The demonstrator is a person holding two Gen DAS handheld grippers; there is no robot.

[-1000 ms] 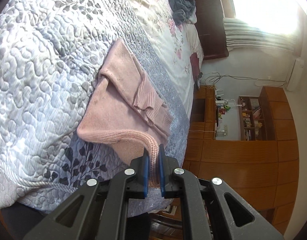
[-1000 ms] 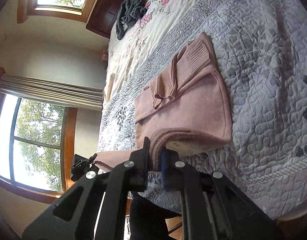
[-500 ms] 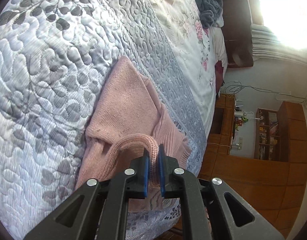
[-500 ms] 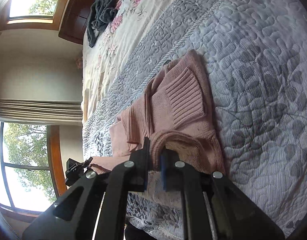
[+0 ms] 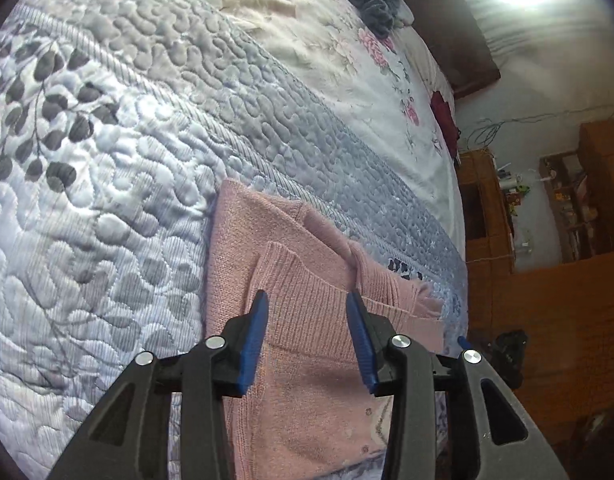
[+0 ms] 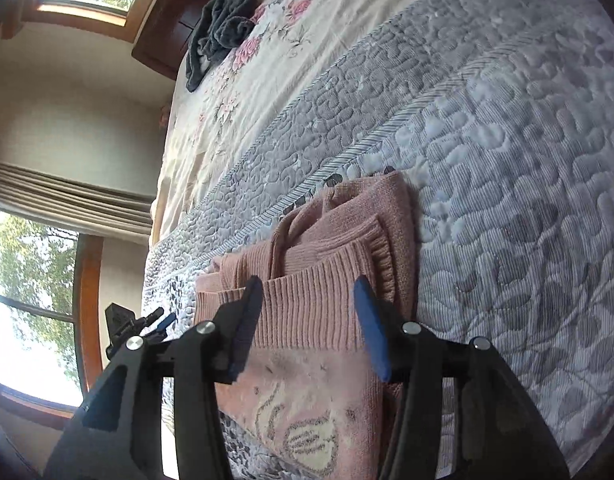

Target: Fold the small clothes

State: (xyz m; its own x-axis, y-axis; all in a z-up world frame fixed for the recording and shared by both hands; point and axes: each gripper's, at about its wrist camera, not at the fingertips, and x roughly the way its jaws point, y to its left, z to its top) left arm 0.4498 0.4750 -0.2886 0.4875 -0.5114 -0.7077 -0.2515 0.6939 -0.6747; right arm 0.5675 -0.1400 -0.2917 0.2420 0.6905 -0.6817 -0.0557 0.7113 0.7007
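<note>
The pink knit sweater (image 5: 307,320) lay folded on the quilted grey bedspread (image 5: 127,200). The left claw (image 5: 309,344) hung spread wide over its ribbed hem, pinching nothing. The right claw (image 6: 313,328) gaped likewise. A dark grey garment (image 6: 221,30) lay bunched at eleven o'clock, well apart.

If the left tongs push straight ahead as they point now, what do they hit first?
Most likely the pink sweater: the open left tongs frame its ribbed folded layer directly ahead, with the quilted bedspread beyond it. How far off the knit lies is hard to judge.
</note>
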